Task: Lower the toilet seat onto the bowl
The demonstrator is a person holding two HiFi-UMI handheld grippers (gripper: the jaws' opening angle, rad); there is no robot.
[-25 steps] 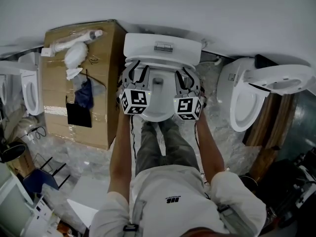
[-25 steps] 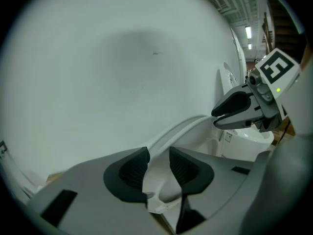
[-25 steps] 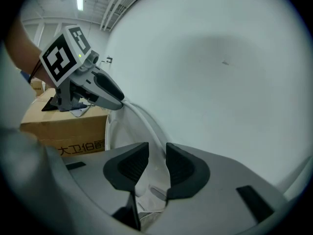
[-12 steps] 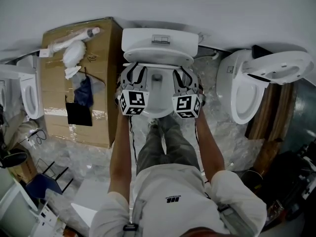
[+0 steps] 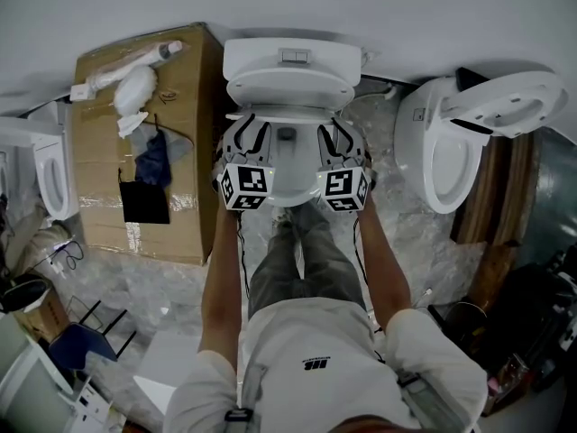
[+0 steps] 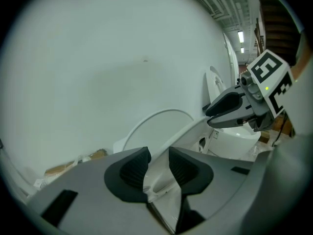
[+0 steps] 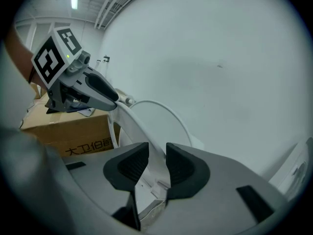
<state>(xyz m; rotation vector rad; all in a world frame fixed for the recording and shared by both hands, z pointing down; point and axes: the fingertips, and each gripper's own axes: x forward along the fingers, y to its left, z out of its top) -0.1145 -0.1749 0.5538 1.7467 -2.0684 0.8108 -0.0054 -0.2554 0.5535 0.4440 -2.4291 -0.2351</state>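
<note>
- Your left gripper (image 6: 159, 155) has just been closing its jaws, and the rim of the toilet seat (image 6: 188, 131) is between them. The ribbed black pads (image 6: 134, 168) now pinch that rim from both faces.
- Your right gripper (image 7: 157, 153) is clamped the same way on the opposite side of the rim, its grooved pads pressed against smooth white plastic.
- The toilet seat is a thin, glossy white hoop. In both gripper views it runs as one curved band from one pair of jaws up to the other gripper.
- It sits at the upper centre of the head view, between your two hands. It is tilted forward, clear of the lid (image 7: 171, 116), and not yet flat on the bowl (image 5: 290, 192).
- The lid is a rounded white oval standing upright against the boxy tank (image 5: 290, 57), below a plain matt wall (image 5: 406, 7).
- The bowl is smooth white ceramic, showing between the two marker cubes.
- To the left in the head view is a brown cardboard box (image 5: 99, 179), taped, with printed characters on its side.
- To the right is a second toilet (image 5: 433, 165), also glossy white, with its lid raised.
- Crinkled clear plastic sheeting (image 5: 397, 233) covers the floor around your feet.
</note>
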